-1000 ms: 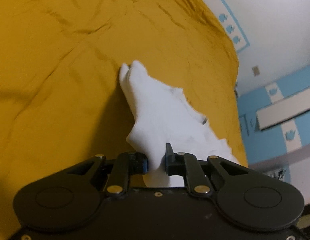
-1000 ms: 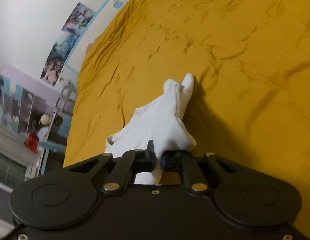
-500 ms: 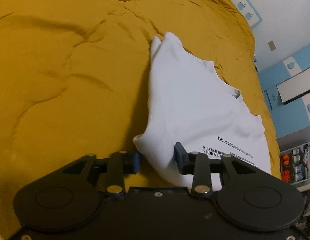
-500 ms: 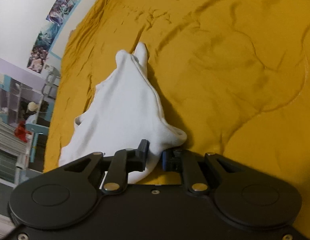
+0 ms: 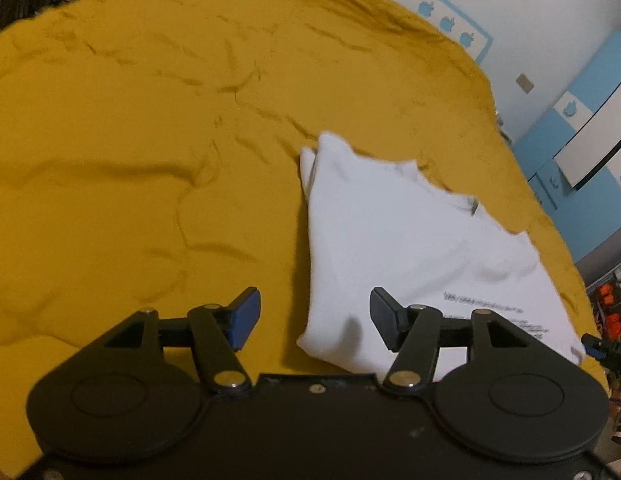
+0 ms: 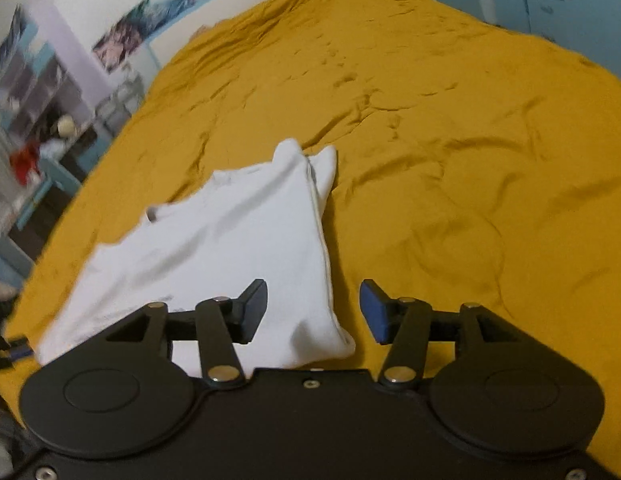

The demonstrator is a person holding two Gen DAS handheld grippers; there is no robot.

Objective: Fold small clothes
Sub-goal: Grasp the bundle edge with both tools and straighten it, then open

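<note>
The white garment (image 5: 410,248) was laid flat on the mustard bedspread (image 5: 150,140), its near corners framed by the spread-open left gripper (image 5: 314,320) and right gripper (image 6: 312,312). Bare bedspread was left from 9 to 12 o'clock in the left view and 12 to 3 o'clock in the right.

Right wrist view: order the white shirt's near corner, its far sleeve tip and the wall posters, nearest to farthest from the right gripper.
1. White shirt's near corner: on the bedspread, between the open fingers of the right gripper.
2. Far sleeve tip: mid-bed, ahead.
3. Wall posters: far upper left, beyond the bed.
</note>
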